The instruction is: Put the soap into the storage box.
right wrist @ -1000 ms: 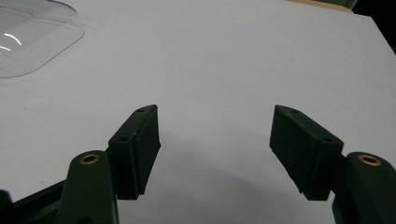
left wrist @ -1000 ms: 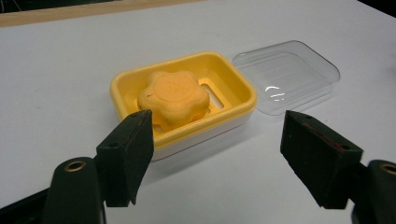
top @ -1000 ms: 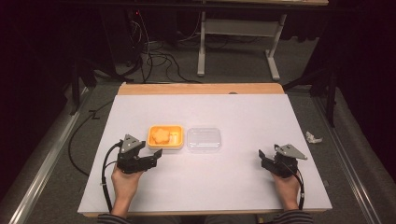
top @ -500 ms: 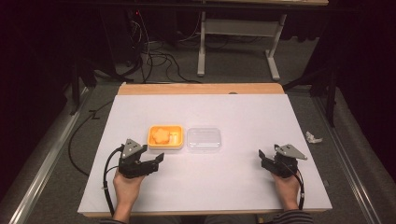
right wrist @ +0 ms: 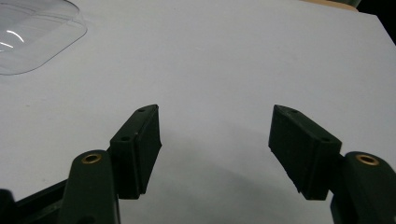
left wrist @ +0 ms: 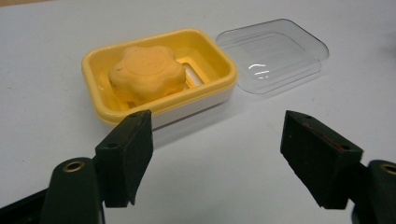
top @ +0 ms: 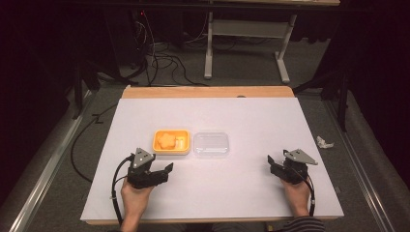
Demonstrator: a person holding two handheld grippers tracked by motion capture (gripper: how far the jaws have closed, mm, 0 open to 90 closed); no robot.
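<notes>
A yellow soap dish (top: pixel 171 141) (left wrist: pixel 210 58) sits near the middle of the white table, with an orange flower-shaped soap (top: pixel 167 139) (left wrist: pixel 145 72) lying in it. Its clear plastic lid (top: pixel 212 144) (left wrist: pixel 273 53) (right wrist: pixel 32 35) lies on the table right beside the dish. My left gripper (top: pixel 162 171) (left wrist: pixel 217 156) is open and empty, a short way in front of the dish. Near the table's front right, my right gripper (top: pixel 274 164) (right wrist: pixel 215 149) is open too, with bare table between its jaws.
The white table (top: pixel 251 116) has a wooden strip (top: pixel 208 92) along its far edge. A crumpled white scrap (top: pixel 324 142) lies on the floor to the right. A metal stand (top: pixel 246 38) and cables (top: pixel 159 53) sit on the floor behind the table.
My left gripper has drawn back slightly toward the front edge, away from the dish. The right gripper has stayed put.
</notes>
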